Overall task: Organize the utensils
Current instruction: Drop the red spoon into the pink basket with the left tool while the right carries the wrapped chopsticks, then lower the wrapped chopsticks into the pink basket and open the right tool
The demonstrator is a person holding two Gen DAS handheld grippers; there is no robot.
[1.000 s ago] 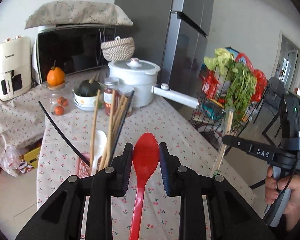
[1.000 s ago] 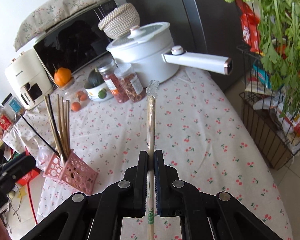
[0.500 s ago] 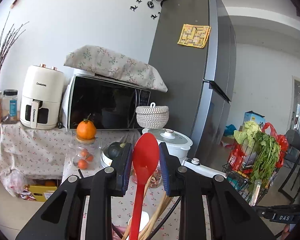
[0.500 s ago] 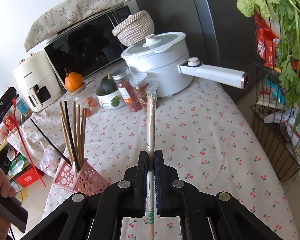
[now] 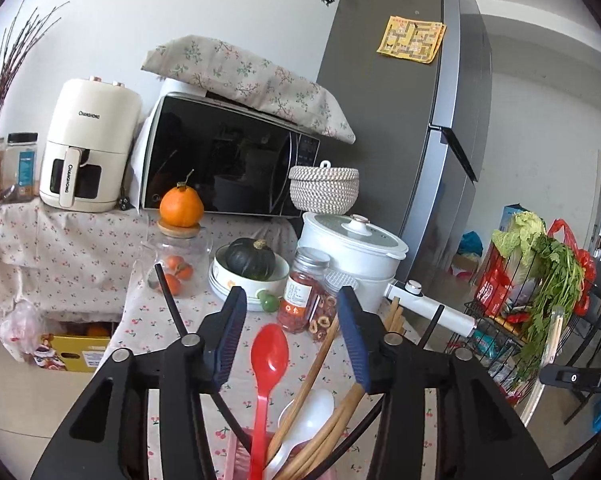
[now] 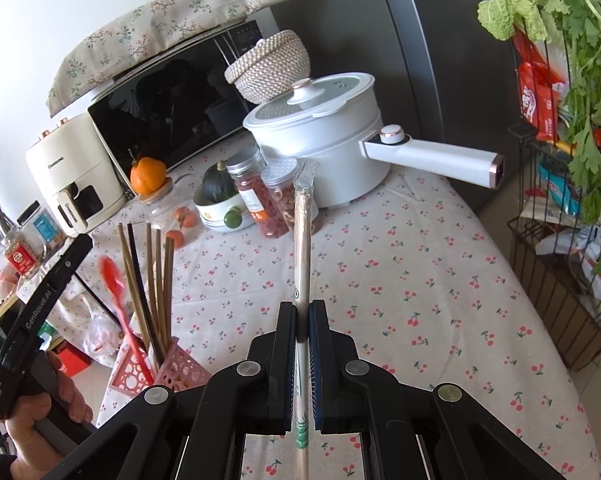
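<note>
Opening the left tool (image 5: 291, 340), I let the red spoon (image 5: 269, 354) stand in the pink holder (image 6: 176, 368); my right tool (image 6: 301, 312) clenched wrapped chopsticks (image 6: 303, 240), queued next.

Your left view looks nearly level along its tongs (image 5: 291, 322), close above the pink holder (image 6: 172, 368), toward the microwave (image 5: 220, 164). Your right view tilts down over the counter (image 6: 400, 272) from farther back. Both share the white pot (image 5: 352, 248) and jars beyond the tongs.

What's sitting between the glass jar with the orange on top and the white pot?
In the left wrist view: a white bowl holding a dark green squash, then two spice jars.
</note>
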